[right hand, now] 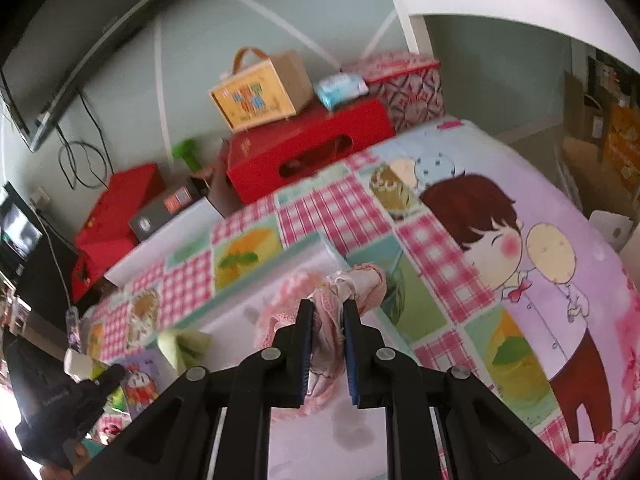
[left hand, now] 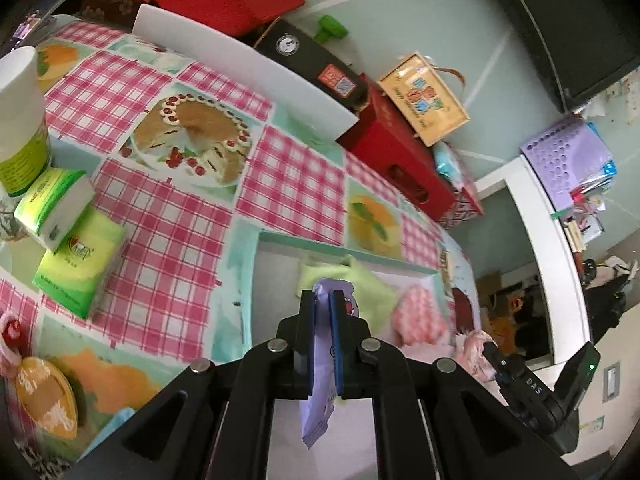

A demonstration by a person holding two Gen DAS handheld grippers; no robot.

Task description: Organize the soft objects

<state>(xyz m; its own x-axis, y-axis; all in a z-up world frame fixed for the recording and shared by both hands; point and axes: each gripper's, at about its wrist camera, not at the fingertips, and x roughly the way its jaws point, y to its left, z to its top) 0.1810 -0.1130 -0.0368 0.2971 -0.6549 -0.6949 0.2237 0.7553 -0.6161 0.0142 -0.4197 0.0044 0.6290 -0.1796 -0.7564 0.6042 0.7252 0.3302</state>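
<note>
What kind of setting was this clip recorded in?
Most likely a lived-in home room. A table wears a cake-print patchwork tablecloth, red gift boxes are stacked against the wall, and a wall-mounted television hangs above them.

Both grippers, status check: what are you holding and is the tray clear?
Left gripper shut on purple pack. Right gripper shut on pink cloth. Tray below already holds green and pink cloths; nothing blocking.

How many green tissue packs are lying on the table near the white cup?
2. One tissue pack leans tilted right beside the white cup; the second pack lies flat under its lower end, nearer the camera. More may be hidden beyond the left edge of the picture.
</note>
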